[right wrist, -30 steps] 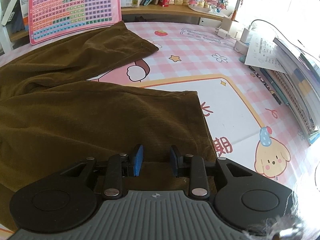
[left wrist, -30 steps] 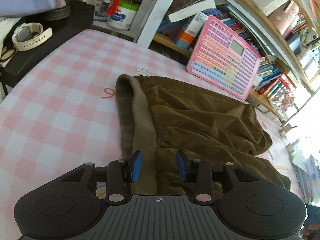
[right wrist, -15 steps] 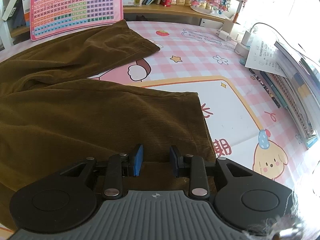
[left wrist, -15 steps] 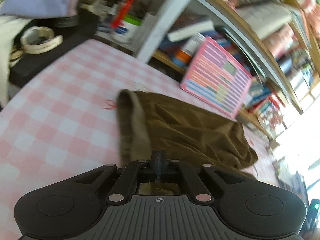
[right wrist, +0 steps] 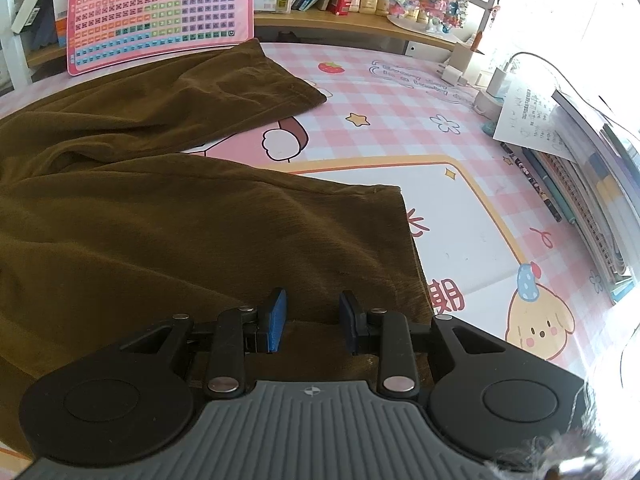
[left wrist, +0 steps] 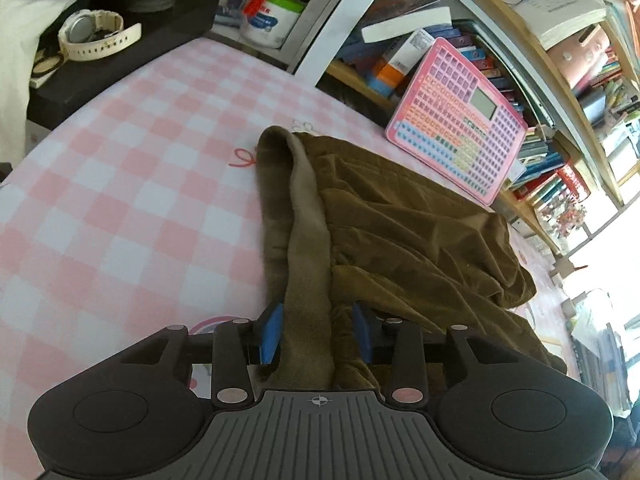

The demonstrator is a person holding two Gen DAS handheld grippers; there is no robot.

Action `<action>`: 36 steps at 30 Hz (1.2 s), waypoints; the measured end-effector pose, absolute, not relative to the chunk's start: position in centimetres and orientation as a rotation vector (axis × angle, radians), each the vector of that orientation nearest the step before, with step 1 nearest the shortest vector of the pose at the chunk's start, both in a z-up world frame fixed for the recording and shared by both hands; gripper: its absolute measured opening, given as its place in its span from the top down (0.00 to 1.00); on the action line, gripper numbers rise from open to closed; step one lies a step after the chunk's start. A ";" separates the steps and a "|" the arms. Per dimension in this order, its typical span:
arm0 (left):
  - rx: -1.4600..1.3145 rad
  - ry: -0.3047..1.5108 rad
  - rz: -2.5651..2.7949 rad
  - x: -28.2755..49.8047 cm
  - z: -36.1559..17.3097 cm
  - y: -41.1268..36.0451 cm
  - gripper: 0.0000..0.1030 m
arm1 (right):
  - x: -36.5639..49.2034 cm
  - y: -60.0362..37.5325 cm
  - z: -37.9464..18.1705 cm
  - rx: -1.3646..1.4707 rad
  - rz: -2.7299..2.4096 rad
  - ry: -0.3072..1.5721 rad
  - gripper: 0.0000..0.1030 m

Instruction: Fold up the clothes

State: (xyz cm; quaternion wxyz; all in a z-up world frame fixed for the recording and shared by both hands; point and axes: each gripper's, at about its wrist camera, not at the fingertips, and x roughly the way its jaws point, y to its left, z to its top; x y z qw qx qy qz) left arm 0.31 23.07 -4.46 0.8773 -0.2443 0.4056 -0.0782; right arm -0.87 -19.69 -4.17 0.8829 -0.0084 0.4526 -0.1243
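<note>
We are seeing the left gripper (left wrist: pixel 318 334) just opening, pads apart, straddling the waistband of the brown trousers (left wrist: pixel 400 236) lying on the pink checked table (left wrist: pixel 120 184). Right gripper (right wrist: pixel 312 326) is hovering parted over the near leg's hem (right wrist: pixel 408 248), pressing nothing.

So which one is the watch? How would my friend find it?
Look past the far-left corner of the pink checked table cover, at the black ledge beside it. The watch lies there: a chunky white strap looped around a grey round face, the only white band among the clutter.
</note>
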 end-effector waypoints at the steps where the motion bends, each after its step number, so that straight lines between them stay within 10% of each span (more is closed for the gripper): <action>1: -0.498 0.849 -0.163 0.3 -4.4 22.9 0.66 | -0.9 -19.7 -4.2 -0.016 -0.259 0.943 0.74; 36: -0.621 0.877 -0.145 -1.1 -4.4 24.5 0.98 | -0.9 -19.5 -4.2 -0.006 -0.253 0.930 0.74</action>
